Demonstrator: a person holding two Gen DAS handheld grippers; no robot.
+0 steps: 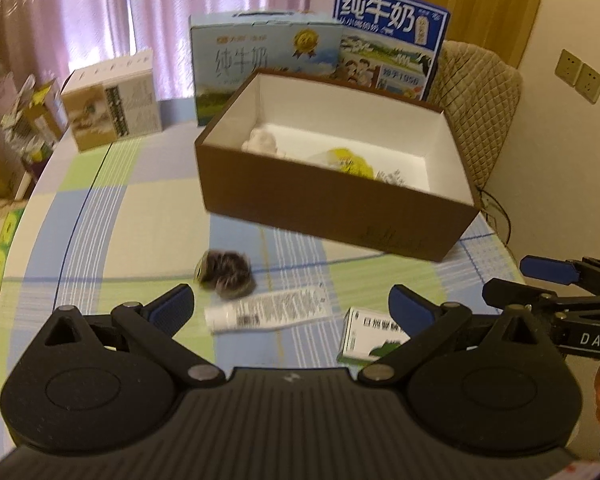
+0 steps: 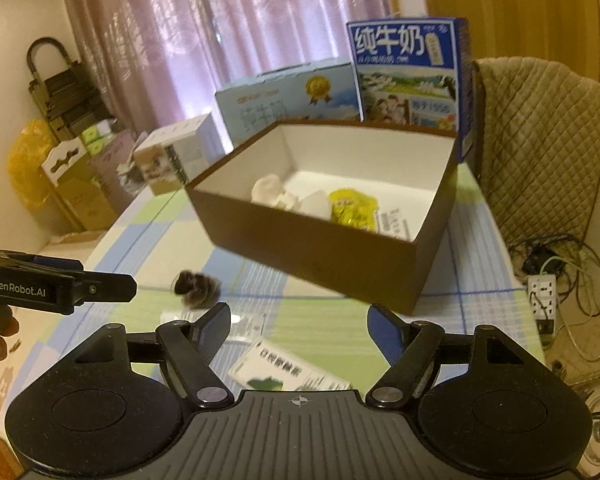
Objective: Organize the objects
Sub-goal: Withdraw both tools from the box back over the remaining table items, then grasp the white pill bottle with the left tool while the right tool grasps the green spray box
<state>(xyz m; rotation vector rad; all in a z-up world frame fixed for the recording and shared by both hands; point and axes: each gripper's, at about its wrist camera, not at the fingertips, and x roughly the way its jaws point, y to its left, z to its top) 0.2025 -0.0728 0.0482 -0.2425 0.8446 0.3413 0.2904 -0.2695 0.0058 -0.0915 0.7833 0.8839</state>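
**Loose items staged in front of the open collection box**

The brown box (image 1: 336, 204) is set open-topped near the middle of the bench (image 1: 112, 216), so that items can be lowered in from above. A white crumpled item (image 2: 270, 192), a yellow packet (image 2: 352, 206) and a printed sachet (image 2: 394, 220) are already laid on its white floor, which suggests that sorting is partly done.

Three items are left on the bench in front of the box: a dark fuzzy ball (image 1: 226, 274), a white tube (image 1: 268, 308) lying flat just beside the ball, and a small green-and-white carton (image 1: 370, 338) nearer the bench edge. The ball is blurred, and what it is cannot be told.

The left tongs (image 1: 292, 306) are held wide open and empty, angled down so that the tube lies between the fingers without being touched. The right tongs (image 2: 300, 326) are likewise held open and empty, pointed down above the carton. Each tool appears to be assigned the item nearest to it, so that the two paths do not cross.

The milk cartons (image 1: 392, 36) and the beige box (image 1: 114, 104) are stood upright behind the brown box, well clear of the working area.
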